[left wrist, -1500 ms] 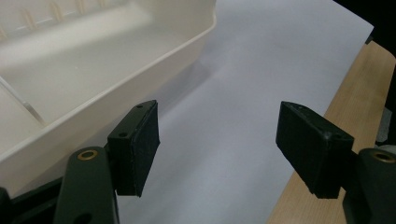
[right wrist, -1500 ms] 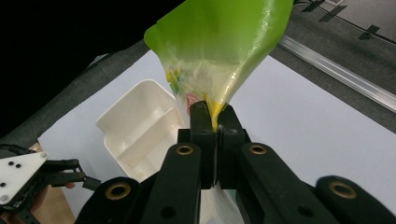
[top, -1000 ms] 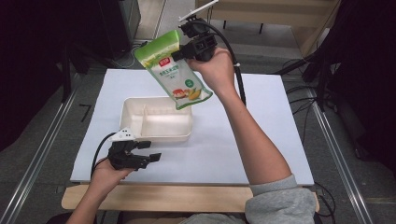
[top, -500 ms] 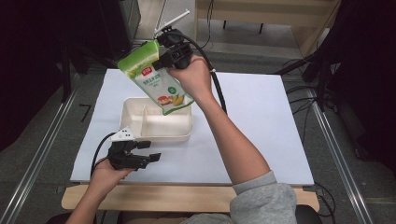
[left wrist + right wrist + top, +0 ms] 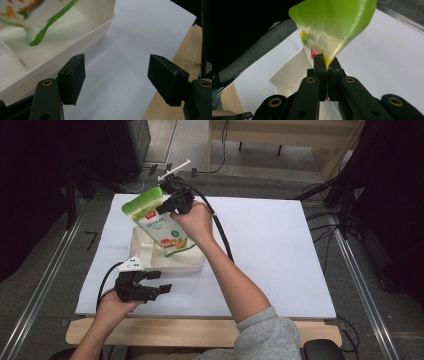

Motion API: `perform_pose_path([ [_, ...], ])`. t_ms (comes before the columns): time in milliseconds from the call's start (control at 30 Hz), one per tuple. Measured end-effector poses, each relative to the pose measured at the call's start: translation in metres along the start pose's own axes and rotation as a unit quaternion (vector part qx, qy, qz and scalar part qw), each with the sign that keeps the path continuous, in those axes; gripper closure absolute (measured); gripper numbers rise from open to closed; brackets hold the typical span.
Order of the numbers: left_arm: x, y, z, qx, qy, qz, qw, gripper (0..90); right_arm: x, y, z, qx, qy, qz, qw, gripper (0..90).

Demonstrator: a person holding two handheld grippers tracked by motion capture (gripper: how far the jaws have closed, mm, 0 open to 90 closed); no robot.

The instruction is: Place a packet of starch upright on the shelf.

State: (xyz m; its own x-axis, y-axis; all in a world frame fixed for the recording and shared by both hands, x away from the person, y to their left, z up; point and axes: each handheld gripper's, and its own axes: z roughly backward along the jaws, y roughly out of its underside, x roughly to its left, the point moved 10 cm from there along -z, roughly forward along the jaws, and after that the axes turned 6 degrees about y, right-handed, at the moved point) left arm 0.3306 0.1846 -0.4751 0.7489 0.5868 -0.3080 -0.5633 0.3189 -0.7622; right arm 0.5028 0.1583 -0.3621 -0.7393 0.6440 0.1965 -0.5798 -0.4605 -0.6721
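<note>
Over the left half of the desk (image 5: pixel 280 250), the right gripper (image 5: pixel 172 202) has its jaws pinched tight on the green-and-white pouch (image 5: pixel 160 222), gripping it along one side edge near its top. The pouch hangs tilted, with its lower end inside the cream tray (image 5: pixel 142 252), which sits on the white sheet toward the desk's left edge. In the right gripper view the pouch (image 5: pixel 332 27) fans out above the closed jaws, the tray (image 5: pixel 289 72) beneath it. Near the front left corner, the left gripper (image 5: pixel 162 287) lies low just in front of the tray, its jaws spread wide with nothing between them, only bare sheet, and the tray wall (image 5: pixel 82 35) beside one jaw.
</note>
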Motion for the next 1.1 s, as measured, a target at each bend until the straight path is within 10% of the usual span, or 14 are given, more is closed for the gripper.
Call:
perform_pose_path([
  [800,0.0,0.001,-0.003,0.006,0.001,0.0,1.0,31.0,-0.066,0.054,0.009,-0.021,0.008,-0.029,0.9993,84.9],
  [1100,0.0,0.003,-0.004,0.012,0.002,0.001,0.9999,31.0,-0.076,0.069,0.016,-0.027,0.011,-0.029,0.9991,49.9],
])
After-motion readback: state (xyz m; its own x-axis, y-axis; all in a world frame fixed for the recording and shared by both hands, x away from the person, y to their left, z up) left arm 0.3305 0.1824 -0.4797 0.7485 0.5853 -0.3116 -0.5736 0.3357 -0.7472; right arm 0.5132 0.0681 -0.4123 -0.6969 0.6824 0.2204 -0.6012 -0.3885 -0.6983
